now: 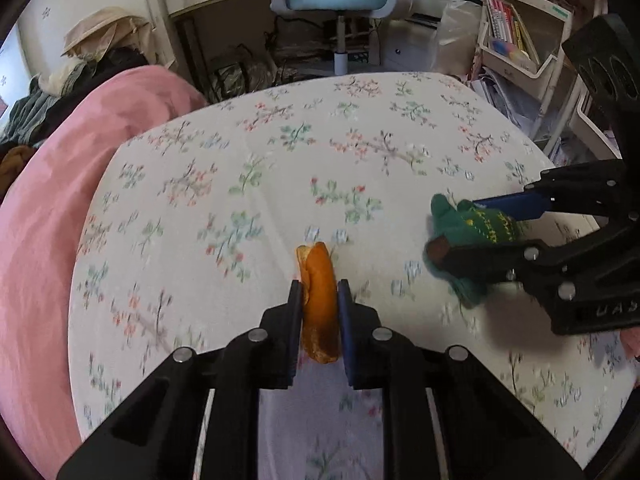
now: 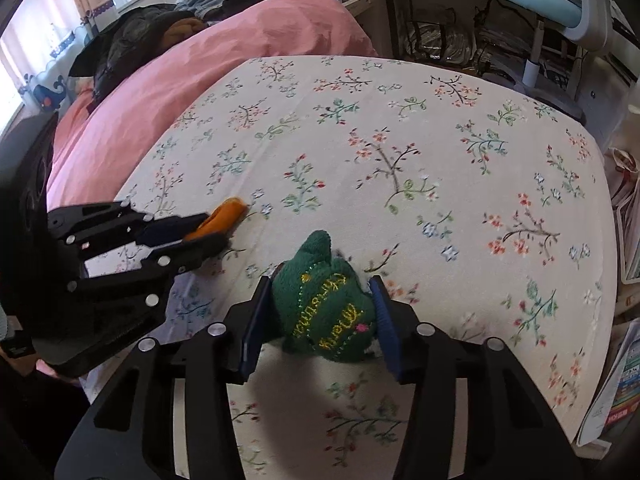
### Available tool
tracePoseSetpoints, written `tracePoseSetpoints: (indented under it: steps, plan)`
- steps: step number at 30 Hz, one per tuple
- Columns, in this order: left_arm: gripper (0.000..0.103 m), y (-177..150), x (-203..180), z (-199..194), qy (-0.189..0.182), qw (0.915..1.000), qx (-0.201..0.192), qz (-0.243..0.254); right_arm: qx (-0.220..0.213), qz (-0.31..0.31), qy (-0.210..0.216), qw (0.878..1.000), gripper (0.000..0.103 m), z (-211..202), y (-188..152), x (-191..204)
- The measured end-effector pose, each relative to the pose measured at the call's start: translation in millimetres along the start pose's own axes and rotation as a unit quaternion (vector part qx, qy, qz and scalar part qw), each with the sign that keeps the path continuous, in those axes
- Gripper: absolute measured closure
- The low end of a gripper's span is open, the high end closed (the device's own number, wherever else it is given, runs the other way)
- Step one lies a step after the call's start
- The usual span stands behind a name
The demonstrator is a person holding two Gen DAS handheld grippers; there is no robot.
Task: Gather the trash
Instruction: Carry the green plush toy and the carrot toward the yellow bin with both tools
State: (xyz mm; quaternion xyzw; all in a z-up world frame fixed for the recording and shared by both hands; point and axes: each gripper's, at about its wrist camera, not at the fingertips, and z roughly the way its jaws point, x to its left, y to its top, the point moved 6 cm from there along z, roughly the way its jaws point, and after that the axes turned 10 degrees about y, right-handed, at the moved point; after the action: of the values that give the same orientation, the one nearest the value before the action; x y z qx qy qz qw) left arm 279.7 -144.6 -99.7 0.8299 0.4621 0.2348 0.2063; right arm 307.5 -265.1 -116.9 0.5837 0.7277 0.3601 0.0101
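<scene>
Left gripper [image 1: 319, 300] clamped tight on orange peel [image 1: 319, 304], lower centre of left view, long axis running along the fingers. Right gripper [image 2: 320, 312] half open, straddling green knitted piece [image 2: 326, 312] on floral bedsheet [image 2: 440, 152]; contact with the pads not clear. Right view alone shows yellow stitched lettering; left view shows peel's pale inner edge.

Green knitted toy [image 2: 326, 312]: yellow stitched lettering across its side, upside down in right wrist view, not fully legible. Right gripper [image 1: 440, 230]: raised letters on black body, mirrored, unclear. Book spines on shelf [image 1: 506, 26]: print too small to read.
</scene>
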Motion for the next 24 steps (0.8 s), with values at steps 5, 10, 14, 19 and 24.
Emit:
tracePoseSetpoints:
  steps: [5, 10, 14, 19, 24]
  plan:
    - [0.085, -27, 15, -18, 0.017, 0.9992, 0.023, -0.028, 0.015, 0.006, 0.016, 1.000, 0.057, -4, -19, 18]
    - [0.085, -56, 31, -38, 0.019, 0.9963, 0.048, -0.069, 0.034, 0.001, 0.019, 0.999, 0.040, -12, -53, 43]
    - [0.085, -75, 33, -52, 0.017, 0.9948, 0.061, -0.081, 0.019, -0.024, 0.016, 0.999, 0.028, -27, -65, 60]
    - [0.085, -79, 30, -54, 0.028, 0.9952, 0.059, -0.074, -0.003, -0.040, -0.025, 0.999, 0.027, -35, -66, 57]
    - [0.066, -79, 31, -48, 0.037, 0.9948, 0.063, -0.072, -0.001, -0.063, -0.053, 0.997, 0.028, -23, -64, 57]
